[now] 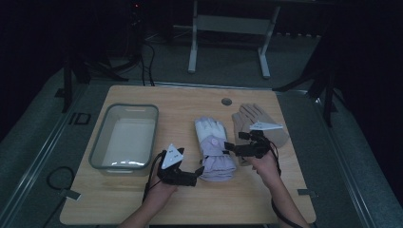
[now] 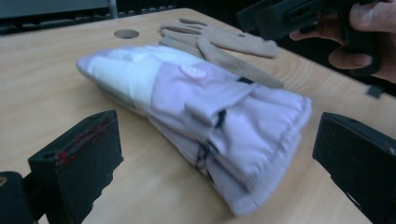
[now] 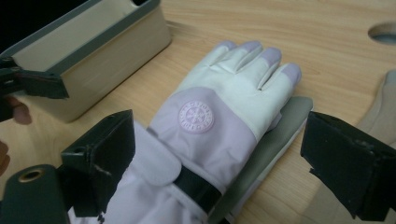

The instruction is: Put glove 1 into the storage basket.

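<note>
Two padded lilac gloves (image 3: 210,126), stacked | smooth plastic bin (image 1: 124,137) | wood-grain table (image 1: 266,199)

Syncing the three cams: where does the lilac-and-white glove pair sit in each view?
High view: lilac-and-white gloves at table centre, right of the grey bin, left of the tan gloves.
Left gripper view: centre frame, cuff toward the camera, between the open jaws.
Right gripper view: centre, fingers pointing up, snowflake badge showing.
Shared landmark: round hole in the tabletop.
</note>
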Demonstrator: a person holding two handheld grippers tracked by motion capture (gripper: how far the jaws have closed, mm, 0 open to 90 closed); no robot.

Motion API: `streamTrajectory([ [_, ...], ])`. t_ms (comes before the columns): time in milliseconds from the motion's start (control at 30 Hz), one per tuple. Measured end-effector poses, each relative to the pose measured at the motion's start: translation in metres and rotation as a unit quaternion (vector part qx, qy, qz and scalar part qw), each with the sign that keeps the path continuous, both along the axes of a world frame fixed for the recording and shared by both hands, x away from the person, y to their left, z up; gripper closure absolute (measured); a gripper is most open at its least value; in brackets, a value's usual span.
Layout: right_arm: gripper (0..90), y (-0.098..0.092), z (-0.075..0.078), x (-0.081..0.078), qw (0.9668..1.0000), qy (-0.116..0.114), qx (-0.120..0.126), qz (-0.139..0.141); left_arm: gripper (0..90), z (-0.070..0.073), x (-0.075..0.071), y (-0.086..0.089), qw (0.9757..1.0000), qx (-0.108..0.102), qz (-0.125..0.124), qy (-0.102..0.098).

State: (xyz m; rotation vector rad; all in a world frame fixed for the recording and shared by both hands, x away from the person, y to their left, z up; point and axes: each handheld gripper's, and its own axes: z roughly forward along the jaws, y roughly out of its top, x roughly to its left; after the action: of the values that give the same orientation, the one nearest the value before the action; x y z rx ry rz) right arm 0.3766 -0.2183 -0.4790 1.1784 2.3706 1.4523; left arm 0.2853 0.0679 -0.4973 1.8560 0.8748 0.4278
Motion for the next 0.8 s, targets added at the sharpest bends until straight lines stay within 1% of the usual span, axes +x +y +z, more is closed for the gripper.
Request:
streamTrajectory([
  [33,22.6,0.002,-0.001,0.002,1.0000,-0.002,-0.002,-0.005,1.3,0.003,0.004,-0.004,0.9998,0.010,0.007,0.014],
  [67,29.5,0.003,-0.002,0.003,0.9996,-0.008,-0.010,-0.024,1.3,0.005,0.008,-0.008,0.9993,0.020,0.012,0.028],
  [100,43.3,0.005,-0.002,0.005,0.9993,-0.009,-0.022,-0.030,1.4,0.006,0.012,-0.013,0.9986,0.031,0.017,0.040],
  [133,47.1,0.006,-0.004,0.006,0.9987,-0.008,-0.028,-0.042,2.4,0.006,0.015,-0.017,0.9979,0.034,0.017,0.051],
  [167,48.6,0.007,-0.006,0.008,0.9985,-0.002,-0.023,-0.050,5.9,0.005,0.019,-0.019,0.9973,0.030,0.018,0.064],
  [200,52.7,0.009,-0.008,0.010,0.9981,0.007,-0.024,-0.056,6.6,0.003,0.022,-0.022,0.9961,0.030,0.020,0.081],
  [233,54.4,0.011,-0.010,0.011,0.9977,0.010,-0.027,-0.061,6.6,0.001,0.026,-0.025,0.9948,0.029,0.019,0.096],
  [267,53.0,0.013,-0.013,0.012,0.9975,0.014,-0.026,-0.065,6.7,-0.001,0.028,-0.028,0.9936,0.033,0.022,0.106],
  [300,51.8,0.014,-0.017,0.013,0.9976,0.022,-0.021,-0.062,6.7,-0.004,0.030,-0.032,0.9926,0.040,0.027,0.112],
  [333,49.7,0.017,-0.020,0.013,0.9969,0.023,-0.032,-0.069,7.0,-0.008,0.031,-0.034,0.9912,0.043,0.028,0.122],
  [367,47.5,0.019,-0.023,0.013,0.9960,0.020,-0.045,-0.074,9.5,-0.011,0.032,-0.036,0.9895,0.044,0.033,0.134],
  [433,46.3,0.021,-0.031,0.012,0.9940,0.025,-0.063,-0.086,12.6,-0.017,0.032,-0.039,0.9877,0.051,0.038,0.143],
  [467,44.9,0.022,-0.037,0.013,0.9930,0.033,-0.073,-0.086,13.8,-0.021,0.032,-0.039,0.9868,0.052,0.039,0.148],
  [500,45.0,0.022,-0.041,0.013,0.9921,0.040,-0.078,-0.090,14.2,-0.024,0.032,-0.040,0.9862,0.052,0.040,0.152],
  [533,44.2,0.023,-0.046,0.012,0.9909,0.045,-0.085,-0.094,14.3,-0.027,0.032,-0.040,0.9856,0.050,0.039,0.157],
  [567,43.9,0.023,-0.050,0.012,0.9899,0.054,-0.088,-0.097,14.4,-0.030,0.033,-0.039,0.9843,0.044,0.040,0.167],
  [600,43.4,0.023,-0.053,0.013,0.9893,0.062,-0.089,-0.098,14.4,-0.032,0.033,-0.039,0.9832,0.042,0.041,0.173],
  [667,43.0,0.023,-0.057,0.015,0.9884,0.076,-0.088,-0.098,14.8,-0.037,0.033,-0.038,0.9823,0.043,0.041,0.177],
  [733,43.2,0.024,-0.060,0.018,0.9873,0.092,-0.089,-0.094,14.9,-0.041,0.033,-0.037,0.9804,0.035,0.043,0.189],
  [800,45.5,0.023,-0.062,0.020,0.9866,0.111,-0.081,-0.088,14.9,-0.045,0.033,-0.034,0.9788,0.027,0.042,0.199],
])
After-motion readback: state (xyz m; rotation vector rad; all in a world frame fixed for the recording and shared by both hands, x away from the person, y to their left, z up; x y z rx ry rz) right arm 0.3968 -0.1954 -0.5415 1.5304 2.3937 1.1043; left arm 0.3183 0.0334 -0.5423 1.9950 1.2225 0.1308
